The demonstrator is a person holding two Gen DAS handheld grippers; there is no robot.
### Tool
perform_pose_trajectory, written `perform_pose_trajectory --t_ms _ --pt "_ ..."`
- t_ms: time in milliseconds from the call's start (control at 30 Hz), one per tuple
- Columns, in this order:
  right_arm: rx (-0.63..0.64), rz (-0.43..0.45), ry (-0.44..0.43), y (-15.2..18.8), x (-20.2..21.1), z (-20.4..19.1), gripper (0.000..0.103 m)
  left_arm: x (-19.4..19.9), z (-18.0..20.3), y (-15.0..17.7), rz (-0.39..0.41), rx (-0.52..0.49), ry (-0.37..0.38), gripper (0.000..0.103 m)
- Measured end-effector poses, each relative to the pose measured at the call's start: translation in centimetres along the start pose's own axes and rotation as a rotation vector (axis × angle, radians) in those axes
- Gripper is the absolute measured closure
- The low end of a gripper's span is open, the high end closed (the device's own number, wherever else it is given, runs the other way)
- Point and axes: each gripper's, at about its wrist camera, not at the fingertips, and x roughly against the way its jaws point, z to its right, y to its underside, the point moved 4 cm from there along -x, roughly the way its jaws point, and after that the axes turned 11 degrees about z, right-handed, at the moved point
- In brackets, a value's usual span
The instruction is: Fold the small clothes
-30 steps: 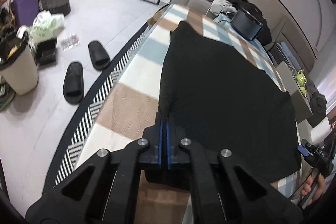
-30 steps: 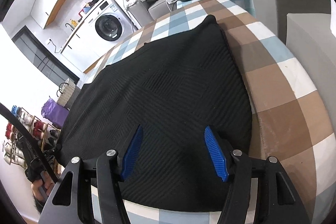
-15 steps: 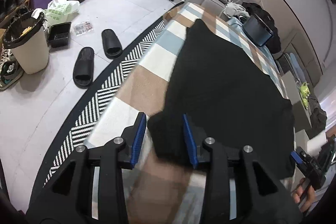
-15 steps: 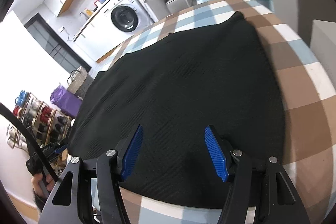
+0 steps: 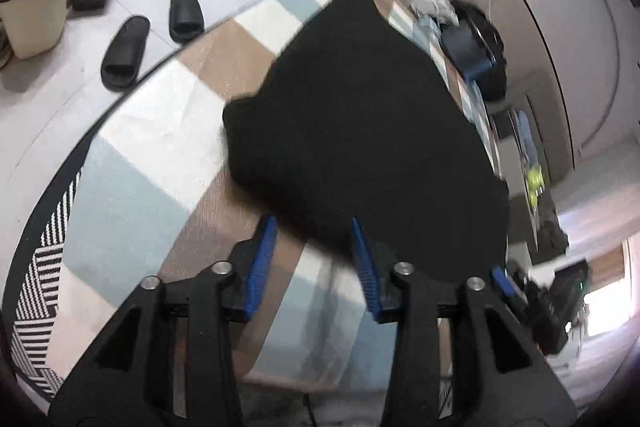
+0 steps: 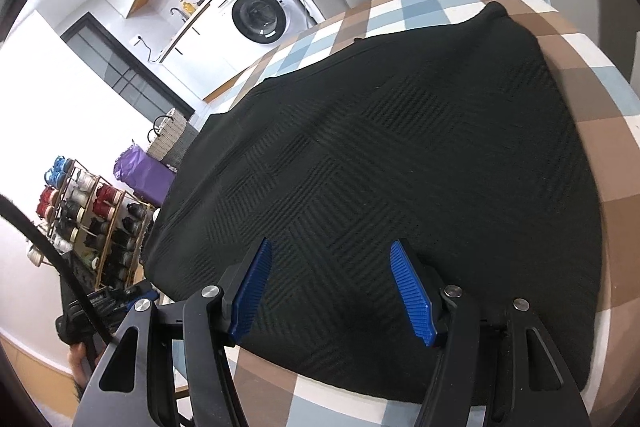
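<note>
- The black knitted garment with a woven-square texture [image 6: 400, 163] lies spread flat on the round table covered in a brown, blue and white checked cloth [image 6: 596, 147].
- The left gripper [image 5: 314, 239] has just been opening — its blue pads stand apart above the garment's near edge, pressing on nothing.
- The right gripper [image 6: 332, 287] hangs over the fabric, jaws wide, nothing held.
- Two black slippers [image 5: 124, 51] sit on the floor.

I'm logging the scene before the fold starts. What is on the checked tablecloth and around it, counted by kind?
Black knitted garment: 1
Grippers, left gripper and right gripper: 2
Black slippers on the floor: 2
Washing machine: 1
Woven basket: 1
Total: 7
</note>
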Motion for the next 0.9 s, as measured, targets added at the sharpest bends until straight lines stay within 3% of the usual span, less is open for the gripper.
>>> perform_pose_trajectory --t_ms 233,367,433,500,533,800,900 --pt "0.004 -0.012 -0.011 0.8 -0.5 -0.7 0.039 -2.2 1.5 -1.6 0.140 -0.001 -0.061 0.059" --pt "0.025 -0.024 0.003 1.5 -1.0 -1.3 0.039 -3.8 2.2 -2.5 0.173 0.029 -0.064 0.060" --pt "0.036 -0.030 0.004 1.7 -1.0 -1.6 0.038 -4.3 2.0 -3.0 0.179 0.063 -0.060 0.067" --pt "0.047 -0.028 0.008 1.8 -1.0 -1.7 0.038 -4.6 1.5 -3.2 0.185 0.091 -0.049 0.082" --pt "0.048 -0.031 0.009 1.8 -1.1 -1.7 0.038 -5.0 1.4 -3.3 0.187 0.094 -0.052 0.084" --pt "0.040 -0.030 0.019 1.8 -1.1 -1.4 0.038 -4.1 4.1 -3.8 0.245 -0.090 -0.081 0.086" --pt "0.034 -0.025 0.024 1.9 -0.8 -1.3 0.038 -3.7 7.3 -4.1 0.288 -0.229 -0.096 0.087"
